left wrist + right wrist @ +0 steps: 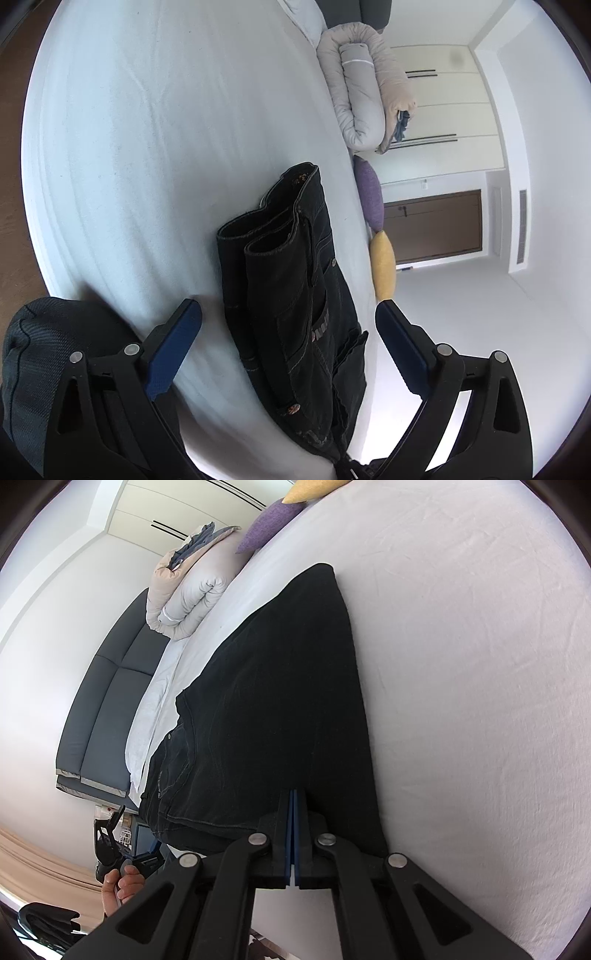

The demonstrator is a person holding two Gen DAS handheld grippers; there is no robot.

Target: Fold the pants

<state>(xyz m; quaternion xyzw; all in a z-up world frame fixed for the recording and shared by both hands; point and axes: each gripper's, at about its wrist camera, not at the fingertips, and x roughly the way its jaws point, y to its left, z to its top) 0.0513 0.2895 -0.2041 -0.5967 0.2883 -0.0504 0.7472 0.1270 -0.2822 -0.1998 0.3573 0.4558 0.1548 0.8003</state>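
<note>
Black denim pants (295, 295) lie folded on a white bed sheet (147, 147), leg cuffs on top of the waist part. My left gripper (288, 321) is open, its blue pads on either side of the pants' near end, holding nothing. In the right wrist view the pants (280, 694) stretch away across the sheet (461, 664). My right gripper (294, 797) is shut on the near edge of the pants. The left gripper (110, 834) and the hand holding it show at the lower left of that view.
A rolled beige and grey duvet (365, 88) (188, 590), a purple cushion (369, 192) (269, 520) and a yellow cushion (384, 266) (310, 489) lie along the bed's far side. A dark headboard (107, 701) and white pillow (147, 716) are beyond the pants. A dark bag (40, 362) sits near the left gripper.
</note>
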